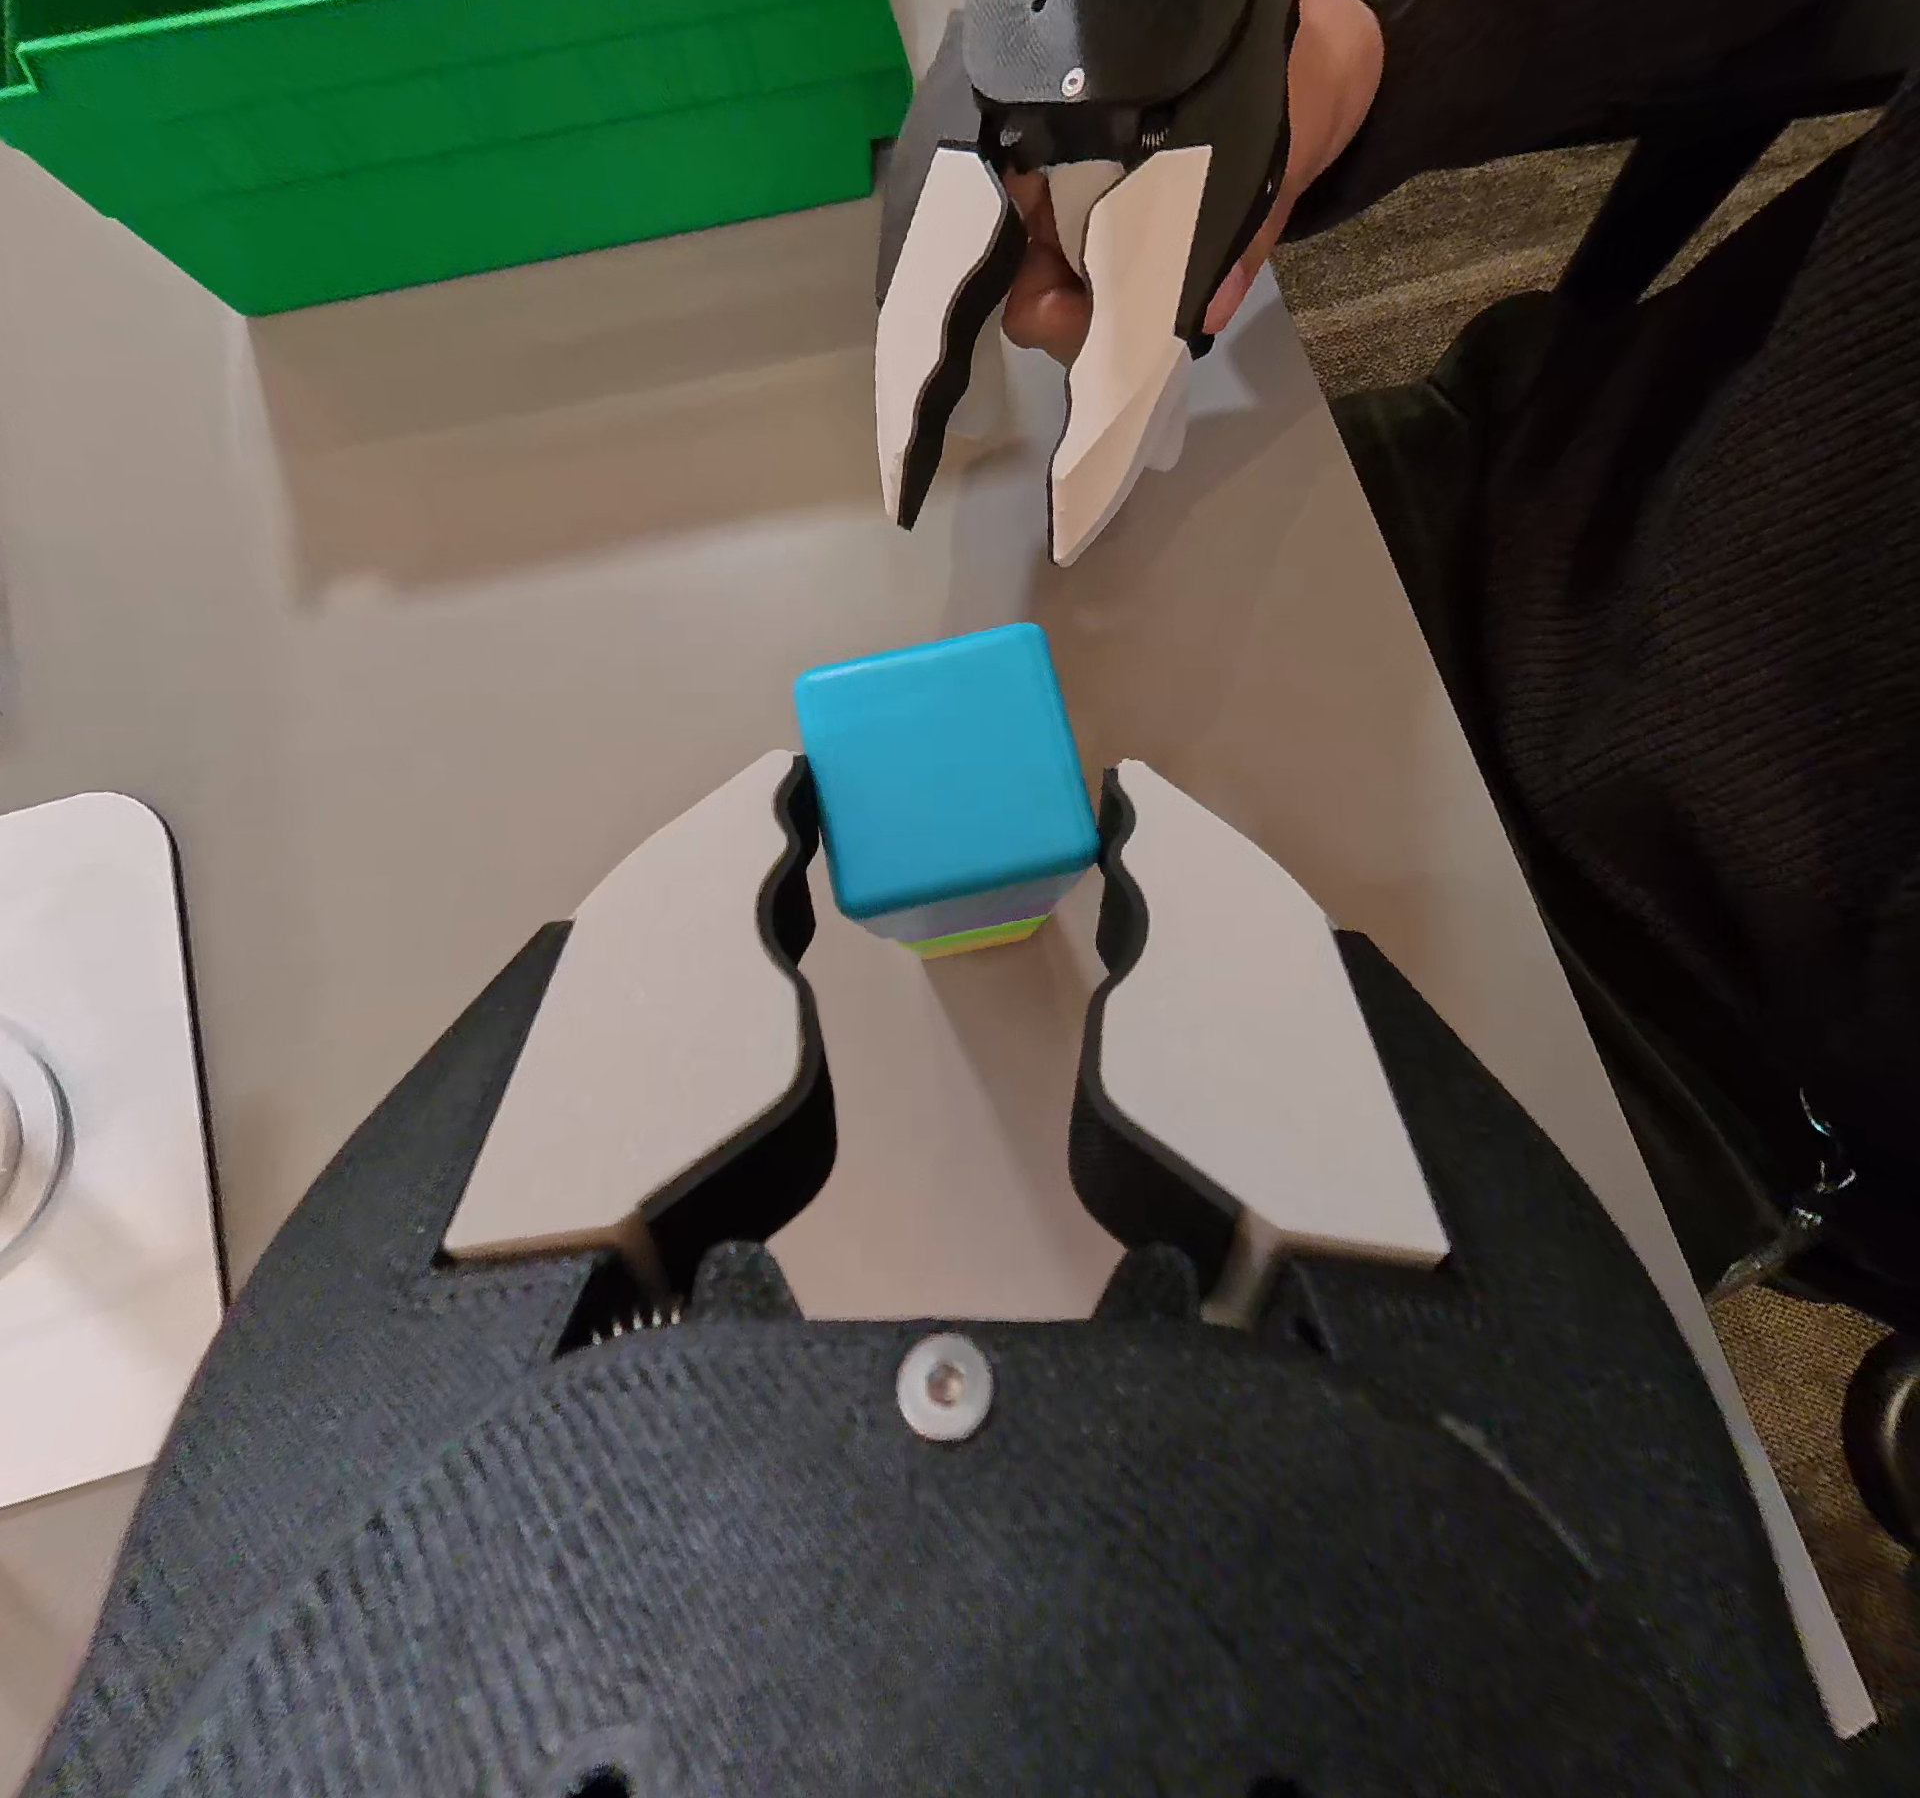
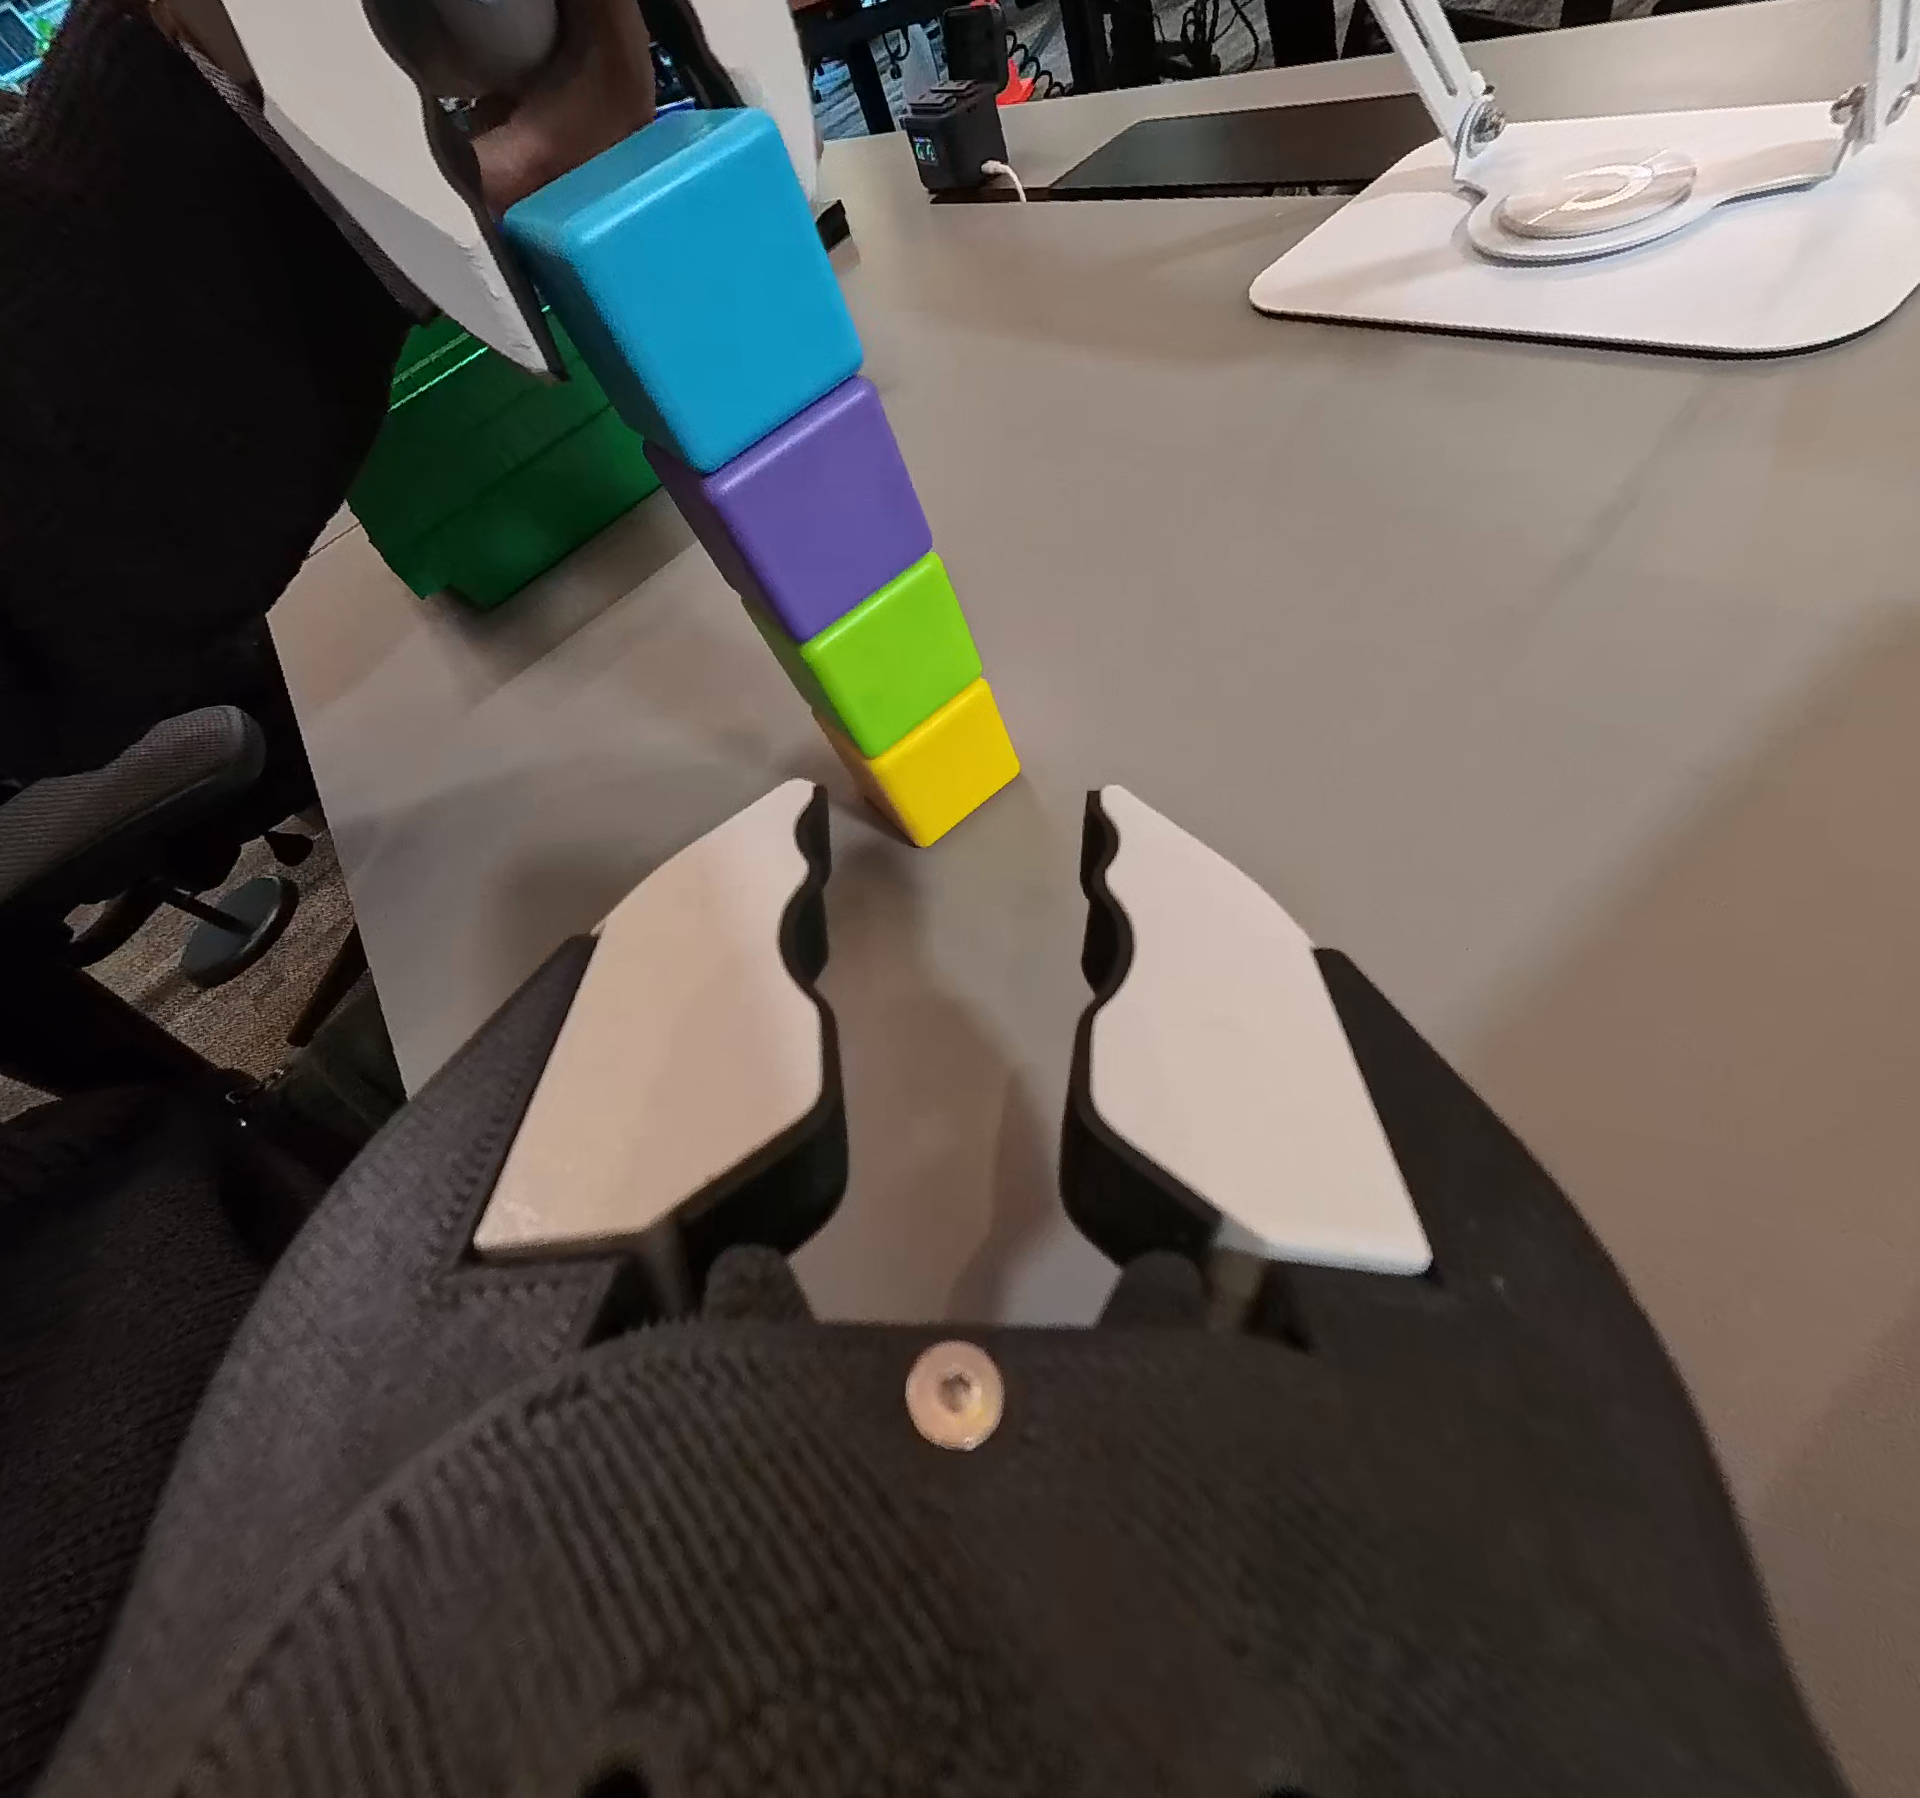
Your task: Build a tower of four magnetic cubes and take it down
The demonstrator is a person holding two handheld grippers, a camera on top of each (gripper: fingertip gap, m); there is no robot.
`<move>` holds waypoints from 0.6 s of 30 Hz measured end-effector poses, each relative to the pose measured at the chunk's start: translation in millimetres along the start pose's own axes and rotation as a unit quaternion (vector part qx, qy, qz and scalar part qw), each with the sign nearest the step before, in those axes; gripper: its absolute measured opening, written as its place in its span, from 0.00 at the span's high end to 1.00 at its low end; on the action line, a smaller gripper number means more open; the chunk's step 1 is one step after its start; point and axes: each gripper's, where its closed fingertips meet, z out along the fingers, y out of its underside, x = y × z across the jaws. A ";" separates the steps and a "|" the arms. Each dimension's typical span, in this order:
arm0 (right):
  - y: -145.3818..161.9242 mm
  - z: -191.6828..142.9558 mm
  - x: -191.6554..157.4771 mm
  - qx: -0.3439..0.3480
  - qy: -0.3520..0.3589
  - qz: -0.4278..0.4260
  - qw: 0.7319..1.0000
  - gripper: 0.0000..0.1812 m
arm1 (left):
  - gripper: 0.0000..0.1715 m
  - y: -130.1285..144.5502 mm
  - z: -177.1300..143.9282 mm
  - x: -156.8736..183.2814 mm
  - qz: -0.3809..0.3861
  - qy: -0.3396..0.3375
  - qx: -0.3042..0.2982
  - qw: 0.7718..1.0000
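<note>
Left gripper [image 1: 951, 792]: jaws parted, straddling the blue block [image 1: 940, 772] at the top of a stack. The left fingertip [image 1: 792, 813] lies against the block's side. A narrow gap shows at the right fingertip, so a firm grip cannot be confirmed.

Right gripper [image 2: 956, 813]: jaws spread wide, empty. It hovers low over the grey table [image 2: 1351, 709], its tips just short of the yellow block [image 2: 951, 766] at the foot of the stack, not touching it.

Stack, seen from the right wrist view: four blocks, one on another, standing on the table near its edge. Order from the bottom: yellow block, green block [image 2: 899, 652], purple block [image 2: 821, 507], blue block. In this wide-angle view the column appears to lean left.

Beyond the stack in the left wrist view: the right gripper pointing toward the stack, well apart from the blue block, held by a hand [image 1: 1335, 75] in a dark sleeve.

Far side: a green bin [image 1: 447, 86] stands on the table behind the stack. A white stand base [image 2: 1579, 262] rests on the table to the right, well apart from the blocks.
</note>
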 end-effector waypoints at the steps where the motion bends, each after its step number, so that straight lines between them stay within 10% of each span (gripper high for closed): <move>1: 0.1 0.0 0.1 0.000 0.000 0.000 1.000 0.74 | 0.68 -0.3 0.3 0.8 0.001 0.001 0.003 1.000; 18: 1.2 0.7 0.2 -0.002 -0.001 0.002 1.000 0.74 | 0.67 1.3 -4.3 -1.3 -0.023 -0.056 0.025 0.998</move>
